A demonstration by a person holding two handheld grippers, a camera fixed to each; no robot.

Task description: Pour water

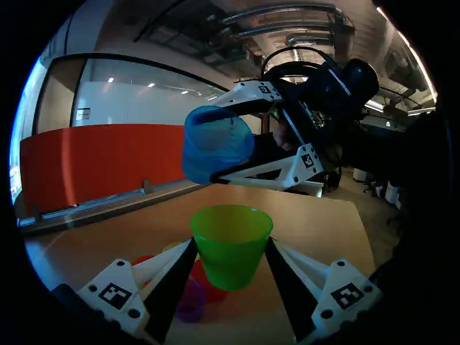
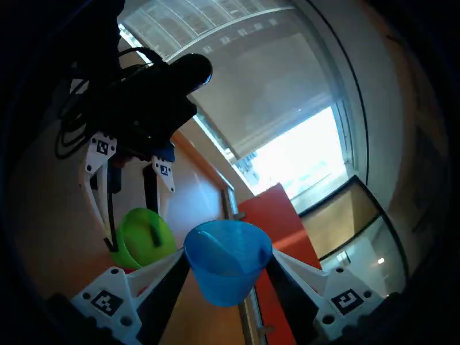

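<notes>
Blue cup (image 1: 217,144) x1, tilted, gripped by R gripper (image 2: 229,256); green cup (image 1: 231,253) x1 by L gripper (image 1: 231,241).

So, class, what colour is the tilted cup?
The tilted cup is see-through blue, clearest in the left gripper view.

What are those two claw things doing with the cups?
A person is using two hand-held grippers to pour from one cup into another. The left gripper holds a green cup upright over the table. The right gripper holds a blue cup above it, tipped toward the green one. I can't make out any water falling. A purple cup sits on the table underneath.
</notes>
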